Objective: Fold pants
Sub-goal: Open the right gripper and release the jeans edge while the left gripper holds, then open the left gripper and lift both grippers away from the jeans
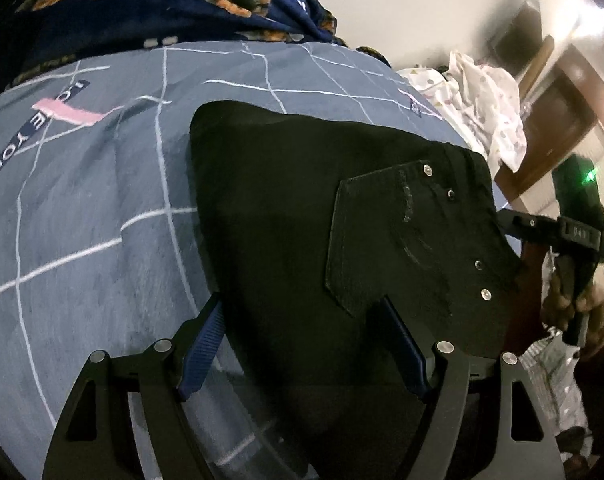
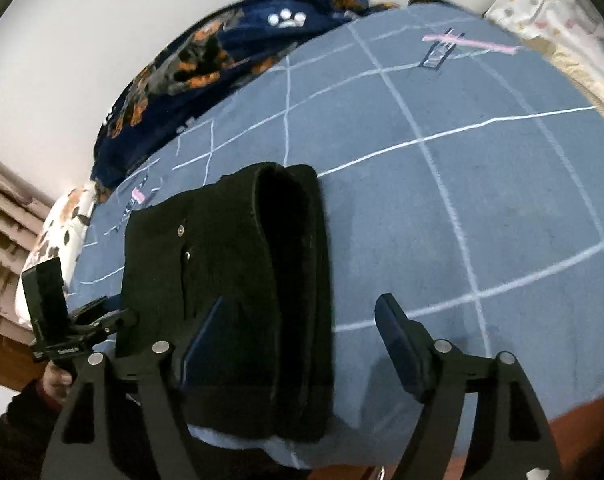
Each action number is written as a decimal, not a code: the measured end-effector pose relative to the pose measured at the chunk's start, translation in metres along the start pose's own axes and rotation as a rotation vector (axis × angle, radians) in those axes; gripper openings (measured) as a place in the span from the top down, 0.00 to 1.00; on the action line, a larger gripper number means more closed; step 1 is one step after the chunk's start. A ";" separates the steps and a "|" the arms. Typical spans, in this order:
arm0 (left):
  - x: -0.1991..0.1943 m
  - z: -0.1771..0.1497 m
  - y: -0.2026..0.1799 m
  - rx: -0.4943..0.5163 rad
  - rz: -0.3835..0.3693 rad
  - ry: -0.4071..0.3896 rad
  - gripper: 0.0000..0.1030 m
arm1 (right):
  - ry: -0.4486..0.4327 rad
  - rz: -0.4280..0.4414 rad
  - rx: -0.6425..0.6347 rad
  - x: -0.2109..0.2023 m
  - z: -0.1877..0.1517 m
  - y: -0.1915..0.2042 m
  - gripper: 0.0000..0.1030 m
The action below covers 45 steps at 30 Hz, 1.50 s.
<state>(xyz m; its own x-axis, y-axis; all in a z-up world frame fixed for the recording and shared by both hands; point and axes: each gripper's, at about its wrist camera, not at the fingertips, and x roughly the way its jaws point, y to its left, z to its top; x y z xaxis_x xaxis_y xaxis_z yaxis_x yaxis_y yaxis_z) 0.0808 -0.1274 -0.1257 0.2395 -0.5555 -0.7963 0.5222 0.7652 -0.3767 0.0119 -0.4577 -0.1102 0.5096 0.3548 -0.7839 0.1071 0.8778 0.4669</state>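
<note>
Left gripper (image 1: 302, 344) agape, right gripper (image 2: 298, 344) agape

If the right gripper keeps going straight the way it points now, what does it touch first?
Most likely the folded black pants, near their right edge, lying on the blue bedsheet. The right gripper is open above them; depth is hard to judge.

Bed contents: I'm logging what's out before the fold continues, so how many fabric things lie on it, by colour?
Black: 1, the folded pants
Grey-blue: 1, the checked sheet
Navy with orange: 1, the blanket
White, dotted: 1, the cloth
Total: 4
</note>
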 end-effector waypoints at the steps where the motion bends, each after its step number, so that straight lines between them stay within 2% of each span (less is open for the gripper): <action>1: 0.001 0.002 -0.001 0.007 0.009 0.001 0.26 | 0.016 0.016 -0.002 0.005 0.002 -0.002 0.28; 3: 0.004 0.004 -0.003 0.022 0.024 0.002 0.26 | 0.048 0.000 -0.008 0.017 0.004 -0.005 0.28; 6: 0.007 0.007 -0.005 0.048 0.047 0.002 0.24 | 0.062 0.045 -0.004 0.026 0.008 -0.008 0.28; 8: 0.009 0.008 -0.008 0.069 0.064 0.001 0.21 | 0.069 0.042 -0.036 0.030 0.010 -0.003 0.27; 11: 0.014 0.011 -0.012 0.095 0.089 -0.001 0.18 | 0.098 0.088 -0.073 0.039 0.011 0.007 0.27; 14: 0.017 0.012 -0.015 0.120 0.112 -0.003 0.16 | 0.106 0.094 -0.107 0.045 0.014 0.013 0.23; 20: 0.021 0.015 -0.018 0.138 0.127 -0.008 0.13 | 0.110 0.113 -0.130 0.045 0.015 0.012 0.23; 25: 0.026 0.015 -0.021 0.161 0.148 -0.012 0.11 | 0.099 0.112 -0.143 0.045 0.014 0.013 0.27; 27: 0.026 0.016 -0.022 0.172 0.149 -0.014 0.11 | 0.103 0.125 -0.136 0.045 0.014 0.012 0.34; 30: 0.026 0.016 -0.020 0.173 0.119 -0.018 0.20 | 0.104 0.145 -0.110 0.046 0.013 0.011 0.43; 31: 0.024 0.016 -0.018 0.164 0.113 -0.027 0.30 | 0.105 0.159 -0.096 0.046 0.013 0.011 0.46; 32: 0.021 0.017 -0.016 0.154 0.109 -0.038 0.46 | 0.106 0.179 -0.073 0.046 0.012 0.010 0.52; 33: 0.017 0.019 -0.013 0.133 0.093 -0.050 0.54 | 0.105 0.193 -0.054 0.046 0.012 0.010 0.56; 34: 0.013 0.021 -0.008 0.106 0.066 -0.056 0.69 | 0.103 0.206 -0.035 0.046 0.011 0.010 0.57; 35: 0.008 0.023 0.000 0.053 0.004 -0.057 0.76 | 0.100 0.223 -0.007 0.046 0.011 0.009 0.59; 36: 0.004 0.023 0.006 0.019 -0.032 -0.066 0.77 | 0.098 0.245 0.022 0.046 0.010 0.007 0.62; 38: -0.002 0.021 0.009 -0.004 -0.058 -0.076 0.81 | 0.091 0.282 0.074 0.043 0.009 0.006 0.68; 42: -0.022 0.018 0.019 -0.071 -0.153 -0.116 0.83 | 0.082 0.350 0.143 0.033 0.011 0.015 0.72; 45: -0.041 0.019 0.030 -0.089 -0.140 -0.133 0.83 | 0.085 0.405 0.154 0.029 0.016 0.037 0.73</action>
<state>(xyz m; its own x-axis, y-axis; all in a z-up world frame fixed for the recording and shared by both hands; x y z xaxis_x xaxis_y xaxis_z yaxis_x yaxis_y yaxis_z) 0.1020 -0.0877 -0.0959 0.2786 -0.6918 -0.6661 0.4849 0.7001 -0.5242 0.0440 -0.4203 -0.1091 0.4653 0.6913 -0.5528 0.0426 0.6063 0.7941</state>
